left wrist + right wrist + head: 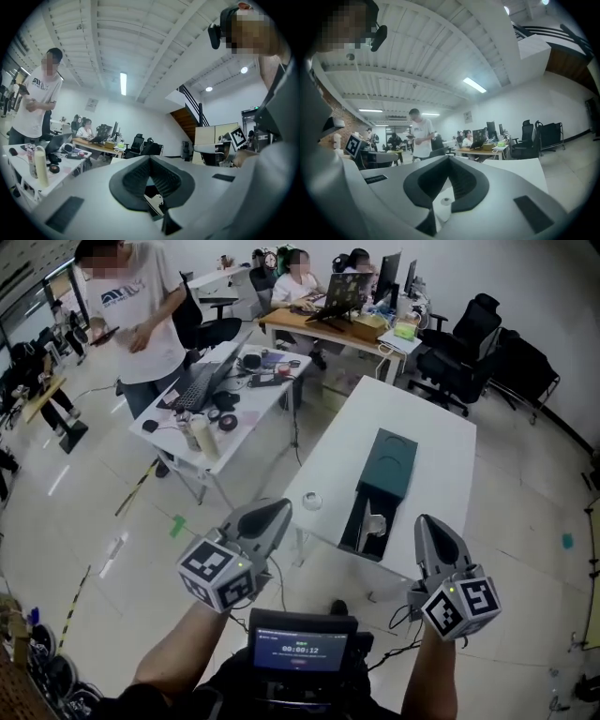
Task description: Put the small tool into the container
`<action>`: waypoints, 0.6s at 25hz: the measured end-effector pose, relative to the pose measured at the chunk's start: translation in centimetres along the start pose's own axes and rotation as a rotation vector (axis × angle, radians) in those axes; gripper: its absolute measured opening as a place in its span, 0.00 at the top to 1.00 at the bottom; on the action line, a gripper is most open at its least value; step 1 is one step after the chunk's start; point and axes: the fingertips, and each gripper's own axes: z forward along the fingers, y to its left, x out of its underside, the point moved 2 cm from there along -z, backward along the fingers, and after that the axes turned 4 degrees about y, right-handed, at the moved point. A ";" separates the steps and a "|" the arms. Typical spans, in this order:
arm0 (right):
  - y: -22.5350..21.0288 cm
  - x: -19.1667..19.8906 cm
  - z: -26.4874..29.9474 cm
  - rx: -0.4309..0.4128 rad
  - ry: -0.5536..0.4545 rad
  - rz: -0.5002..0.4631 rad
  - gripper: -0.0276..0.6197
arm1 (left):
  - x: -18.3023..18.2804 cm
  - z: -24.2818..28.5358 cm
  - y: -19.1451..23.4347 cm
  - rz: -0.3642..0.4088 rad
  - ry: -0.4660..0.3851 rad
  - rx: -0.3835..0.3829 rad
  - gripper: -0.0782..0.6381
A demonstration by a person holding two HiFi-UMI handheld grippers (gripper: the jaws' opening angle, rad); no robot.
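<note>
White tabletop [441, 451] lies ahead of the closed, empty left tongs [280, 509] and right tongs [427, 523]. A small silvery tool [375, 524] is held in the long dark-green open box [354, 521].

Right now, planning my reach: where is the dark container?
In the head view, the dark container lies on the white table, just right of a small round object.

Left gripper [283, 508] and right gripper [425, 522] point level, closed.

Open-plan office: desks [323, 331], laptops [343, 292], monitors [388, 277], swivel chairs [473, 329], seated workers [298, 282].
</note>
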 end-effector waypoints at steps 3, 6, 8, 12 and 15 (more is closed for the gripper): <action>7.3 1.6 -2.9 0.041 -0.003 0.005 0.95 | 1.3 -7.3 0.0 0.000 -0.006 0.061 0.87; 13.2 2.9 -6.1 0.109 -0.011 0.018 0.95 | 2.6 -13.5 -0.3 0.015 0.002 0.122 0.87; 16.4 3.4 -8.3 0.145 -0.013 0.041 0.95 | 3.0 -16.9 -0.6 0.007 0.005 0.137 0.87; 21.9 3.9 -12.0 0.169 -0.005 0.090 0.95 | 1.1 -22.8 -1.4 -0.019 -0.062 0.141 0.87; 24.7 3.6 -15.1 0.217 0.009 0.041 0.95 | -0.3 -25.9 -3.0 -0.007 -0.099 0.182 0.87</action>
